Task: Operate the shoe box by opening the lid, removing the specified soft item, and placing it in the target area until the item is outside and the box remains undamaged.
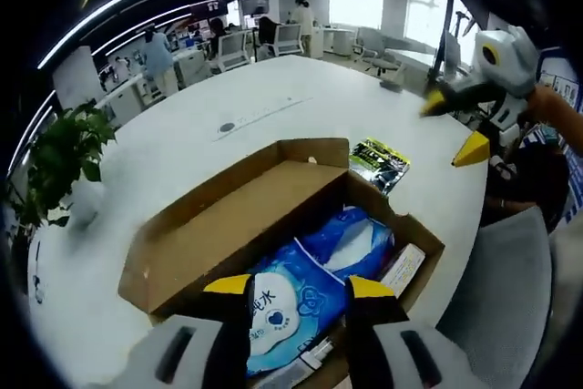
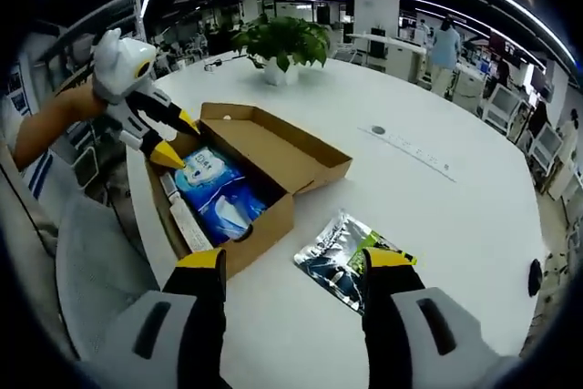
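On the white round table [image 2: 437, 198] the cardboard shoe box [image 2: 273, 175] is seen with its lid [image 1: 228, 216] folded fully back and lying flat, so that the contents are exposed for lifting out. Inside it the blue soft pack [image 1: 310, 293] is lodged beside a slim flat carton [image 2: 187, 220], and a silver foil packet [image 2: 346, 257] lies just beside the box, perhaps where the target area is meant. The left gripper [image 1: 299, 287] is held wide apart directly over the pack, apparently for a grasp, while the right gripper [image 2: 296, 260] is kept open and empty above the foil packet.
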`<move>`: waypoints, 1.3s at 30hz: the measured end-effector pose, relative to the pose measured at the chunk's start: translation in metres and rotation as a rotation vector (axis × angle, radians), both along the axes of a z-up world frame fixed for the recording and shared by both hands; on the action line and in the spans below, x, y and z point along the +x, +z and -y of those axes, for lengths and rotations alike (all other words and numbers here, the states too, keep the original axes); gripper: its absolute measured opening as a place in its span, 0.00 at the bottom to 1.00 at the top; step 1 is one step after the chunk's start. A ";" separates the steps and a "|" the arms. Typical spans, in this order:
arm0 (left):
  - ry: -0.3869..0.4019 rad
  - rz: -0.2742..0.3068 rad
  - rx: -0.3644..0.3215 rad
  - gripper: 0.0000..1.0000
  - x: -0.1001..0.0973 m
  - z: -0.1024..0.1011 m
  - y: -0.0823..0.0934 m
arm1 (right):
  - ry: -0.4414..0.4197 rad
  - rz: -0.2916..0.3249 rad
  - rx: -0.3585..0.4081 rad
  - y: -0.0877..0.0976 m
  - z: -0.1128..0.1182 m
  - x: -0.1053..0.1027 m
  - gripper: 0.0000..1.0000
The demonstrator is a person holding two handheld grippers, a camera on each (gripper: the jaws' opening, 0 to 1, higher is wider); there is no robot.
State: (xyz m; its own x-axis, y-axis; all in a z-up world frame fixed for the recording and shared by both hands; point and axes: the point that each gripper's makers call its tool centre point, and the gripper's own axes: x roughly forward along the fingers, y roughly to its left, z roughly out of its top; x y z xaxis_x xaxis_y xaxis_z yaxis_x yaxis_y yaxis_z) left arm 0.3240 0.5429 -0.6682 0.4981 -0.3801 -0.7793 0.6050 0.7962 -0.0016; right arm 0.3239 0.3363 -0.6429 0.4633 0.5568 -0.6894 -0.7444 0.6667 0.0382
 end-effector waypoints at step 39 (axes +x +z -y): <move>0.283 -0.004 -0.040 0.37 -0.026 -0.104 -0.014 | 0.155 -0.111 0.041 -0.056 -0.124 0.000 0.39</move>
